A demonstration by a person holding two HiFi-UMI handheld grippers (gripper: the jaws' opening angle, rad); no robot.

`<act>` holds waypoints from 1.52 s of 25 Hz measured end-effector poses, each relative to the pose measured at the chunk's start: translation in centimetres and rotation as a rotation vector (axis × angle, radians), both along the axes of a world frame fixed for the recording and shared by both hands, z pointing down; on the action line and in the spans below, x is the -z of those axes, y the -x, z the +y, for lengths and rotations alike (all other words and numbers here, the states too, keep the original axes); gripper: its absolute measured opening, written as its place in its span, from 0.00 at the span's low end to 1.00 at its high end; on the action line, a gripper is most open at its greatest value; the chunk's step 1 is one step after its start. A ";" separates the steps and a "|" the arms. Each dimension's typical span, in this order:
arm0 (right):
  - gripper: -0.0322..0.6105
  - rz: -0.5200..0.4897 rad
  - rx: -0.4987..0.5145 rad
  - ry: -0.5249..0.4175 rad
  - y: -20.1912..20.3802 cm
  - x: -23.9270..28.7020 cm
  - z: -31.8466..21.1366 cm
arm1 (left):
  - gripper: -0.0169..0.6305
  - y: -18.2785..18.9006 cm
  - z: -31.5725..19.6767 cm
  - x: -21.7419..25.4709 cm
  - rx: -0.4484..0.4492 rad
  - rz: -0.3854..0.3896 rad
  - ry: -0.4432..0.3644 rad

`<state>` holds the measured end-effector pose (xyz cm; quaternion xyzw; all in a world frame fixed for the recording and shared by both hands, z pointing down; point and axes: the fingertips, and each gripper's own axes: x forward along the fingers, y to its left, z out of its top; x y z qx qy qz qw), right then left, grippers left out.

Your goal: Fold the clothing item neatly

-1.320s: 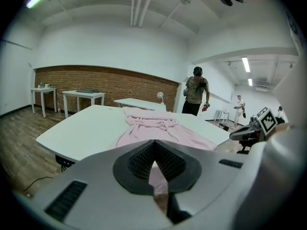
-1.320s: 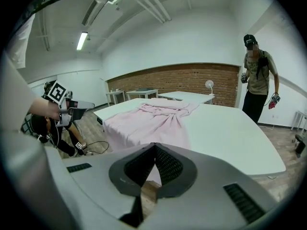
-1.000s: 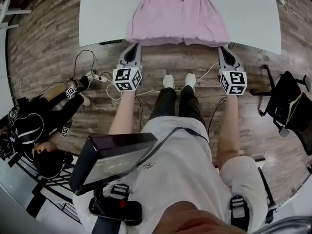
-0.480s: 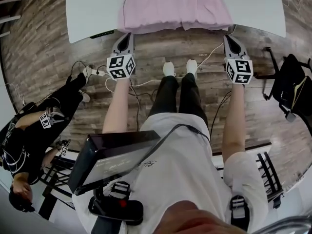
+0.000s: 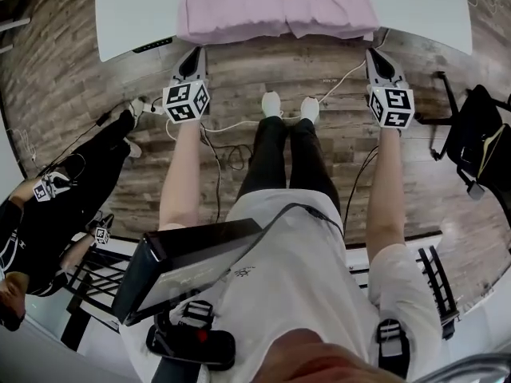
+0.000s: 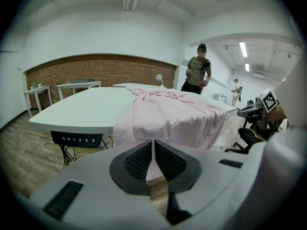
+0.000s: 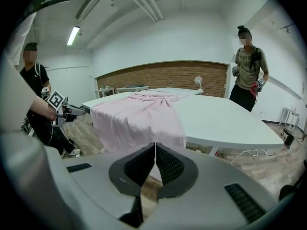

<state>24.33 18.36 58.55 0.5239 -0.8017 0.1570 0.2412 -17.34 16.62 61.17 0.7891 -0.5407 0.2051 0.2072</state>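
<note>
both jaws clenched, nothing in them. left gripper and right gripper sit just short of the pink garment hem, which drapes over the table edge. one gripper per corner, equally near. garment's long axis runs away from the person.

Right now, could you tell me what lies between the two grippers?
The head view shows the person's white shoes and a white cable on the wooden floor between left gripper and right gripper.
</note>
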 end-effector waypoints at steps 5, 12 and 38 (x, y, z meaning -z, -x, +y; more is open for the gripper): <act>0.06 0.044 0.064 0.028 -1.1 -3.6 -1.4 | 0.03 0.7 0.2 -2.2 0.015 -0.060 0.017; 0.15 0.081 0.080 0.058 -2.4 -8.3 -1.8 | 0.13 1.0 0.5 -6.7 0.050 -0.079 0.041; 0.47 0.119 0.241 0.116 10.3 -17.6 -10.4 | 0.38 20.4 -8.4 -14.6 -0.156 -0.101 0.074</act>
